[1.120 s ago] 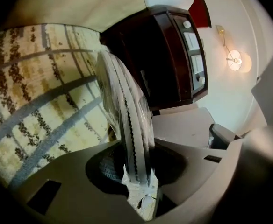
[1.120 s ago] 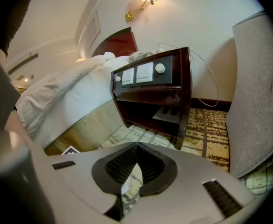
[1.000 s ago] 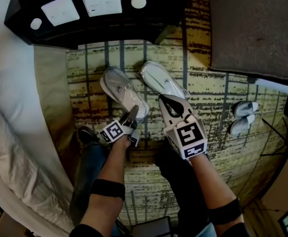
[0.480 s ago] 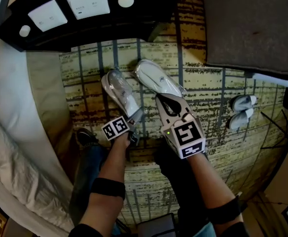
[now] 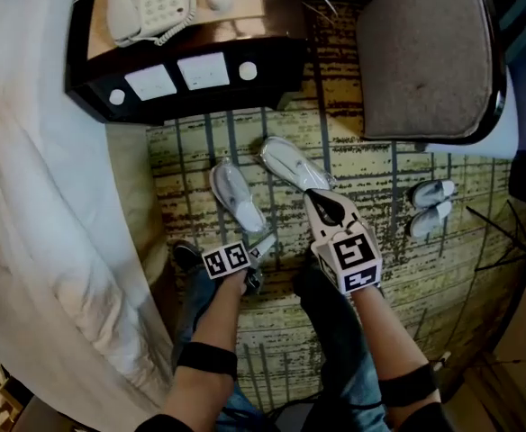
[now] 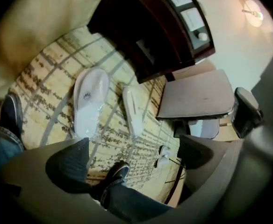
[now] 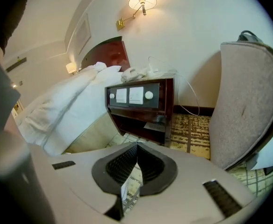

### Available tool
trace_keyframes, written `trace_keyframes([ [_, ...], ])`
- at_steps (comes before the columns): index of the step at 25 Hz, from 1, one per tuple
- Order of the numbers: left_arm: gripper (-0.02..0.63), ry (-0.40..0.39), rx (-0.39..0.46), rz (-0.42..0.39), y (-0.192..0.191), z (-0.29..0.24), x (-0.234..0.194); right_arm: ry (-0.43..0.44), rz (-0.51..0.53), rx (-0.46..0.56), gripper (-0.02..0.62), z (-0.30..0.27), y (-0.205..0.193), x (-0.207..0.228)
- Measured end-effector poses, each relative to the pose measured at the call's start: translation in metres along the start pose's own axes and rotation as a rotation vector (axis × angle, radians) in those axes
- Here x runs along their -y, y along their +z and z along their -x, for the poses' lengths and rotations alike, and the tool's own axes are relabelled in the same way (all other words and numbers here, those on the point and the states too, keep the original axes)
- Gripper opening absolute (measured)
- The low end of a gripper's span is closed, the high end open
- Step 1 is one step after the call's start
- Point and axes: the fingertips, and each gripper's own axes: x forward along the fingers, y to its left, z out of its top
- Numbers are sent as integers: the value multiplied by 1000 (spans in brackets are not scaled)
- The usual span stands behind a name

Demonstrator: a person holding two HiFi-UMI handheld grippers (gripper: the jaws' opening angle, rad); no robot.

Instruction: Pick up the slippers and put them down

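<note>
Peering past right gripper [image 7: 136,153]'s shut jaws shows a wall lamp [image 7: 141,2].

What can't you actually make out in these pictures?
- Telephone: head view, cut off by the top edge.
- Spare slipper pair: head view, too small for detail.
- Logo on left-hand slipper: left claw view, too blurred to read.

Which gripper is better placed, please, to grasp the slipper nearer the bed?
Likely the left gripper: it hangs just behind that slipper, and its jaws have just been opening, nothing between them. The right gripper is shut, by the other slipper.
</note>
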Motion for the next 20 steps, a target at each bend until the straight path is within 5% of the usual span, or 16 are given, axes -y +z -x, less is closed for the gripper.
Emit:
trace_keyframes([
  [3, 588, -42, 79, -160, 19, 68, 70, -39, -20, 14, 2, 46, 36, -6],
  [9, 301, -182, 207, -601, 55, 212, 218, -66, -40, 64, 2, 129, 118, -42],
  [13, 124, -219, 292, -782, 68, 315, 301, -78, -24, 98, 2, 187, 165, -63],
  [20, 10, -221, 414, -988, 79, 462, 392, -84, 38, 175, 2, 263, 247, -92],
])
